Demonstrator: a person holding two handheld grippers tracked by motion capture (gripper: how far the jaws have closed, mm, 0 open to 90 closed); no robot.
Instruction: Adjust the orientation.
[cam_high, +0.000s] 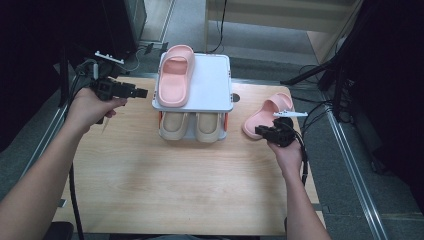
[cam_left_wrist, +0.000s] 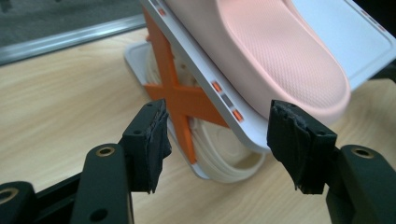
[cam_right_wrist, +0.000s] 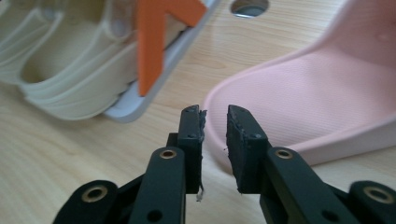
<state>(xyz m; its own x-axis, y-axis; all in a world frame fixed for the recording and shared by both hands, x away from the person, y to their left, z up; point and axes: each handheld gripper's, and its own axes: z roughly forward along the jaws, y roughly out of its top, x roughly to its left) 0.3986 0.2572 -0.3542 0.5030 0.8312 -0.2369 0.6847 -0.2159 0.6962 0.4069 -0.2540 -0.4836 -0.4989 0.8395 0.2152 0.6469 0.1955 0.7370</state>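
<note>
Two-tier shoe rack, white trays joined by orange cross braces, stands at the middle of the worktop's far edge.
- Top tray: one pink slide sandal on its left half; the right half is bare.
- Lower tray: a pair of beige slide sandals side by side, ends facing you.

Second pink slide sandal lies loose on the worktop near the far right corner, just beside the rack.

Your left tool hangs off the rack's left side, level with the top tray, its jaws wide apart with nothing between them.

Your right tool sits at the near rim of the loose pink sandal. Its jaws stand close together with a narrow gap, the rim just beyond them and not clamped.
</note>
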